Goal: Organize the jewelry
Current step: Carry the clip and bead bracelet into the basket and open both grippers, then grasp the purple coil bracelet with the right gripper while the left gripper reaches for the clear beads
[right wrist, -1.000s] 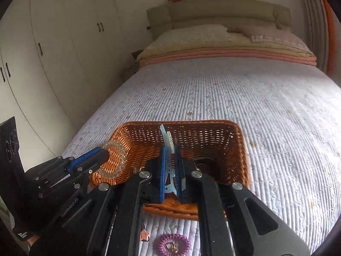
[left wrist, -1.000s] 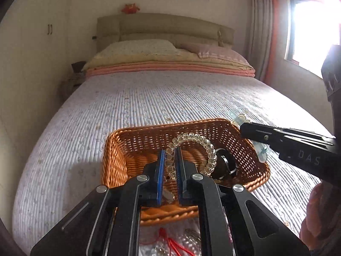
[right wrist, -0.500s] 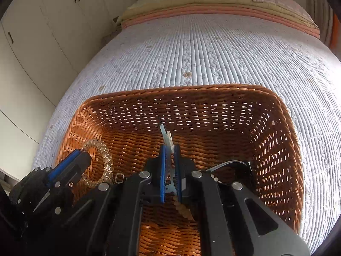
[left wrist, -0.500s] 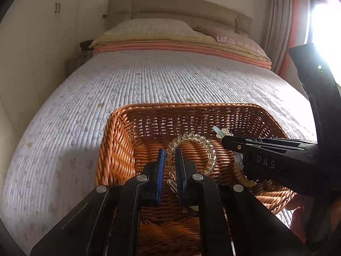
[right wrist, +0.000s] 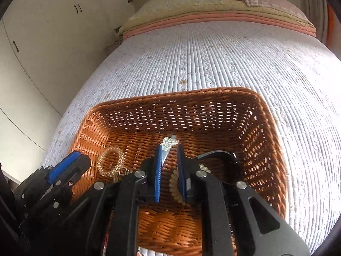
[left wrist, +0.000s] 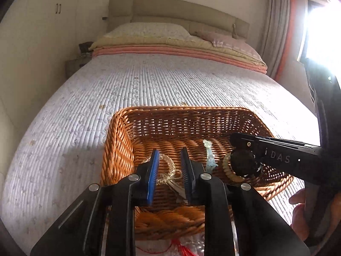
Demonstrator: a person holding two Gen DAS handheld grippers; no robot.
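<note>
Left tongs (left wrist: pixel 169 160) have parted; coil bracelet (left wrist: pixel 168 168) lies in basket (left wrist: pixel 119 149) between them.

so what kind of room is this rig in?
A bedroom, almost certainly: the wicker basket sits on a made bed with pillows against a padded headboard, wardrobe doors alongside.

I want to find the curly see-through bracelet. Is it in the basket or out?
In. The coil bracelet lies on the wicker basket's floor, below the open left gripper, which no longer grips it.
</note>
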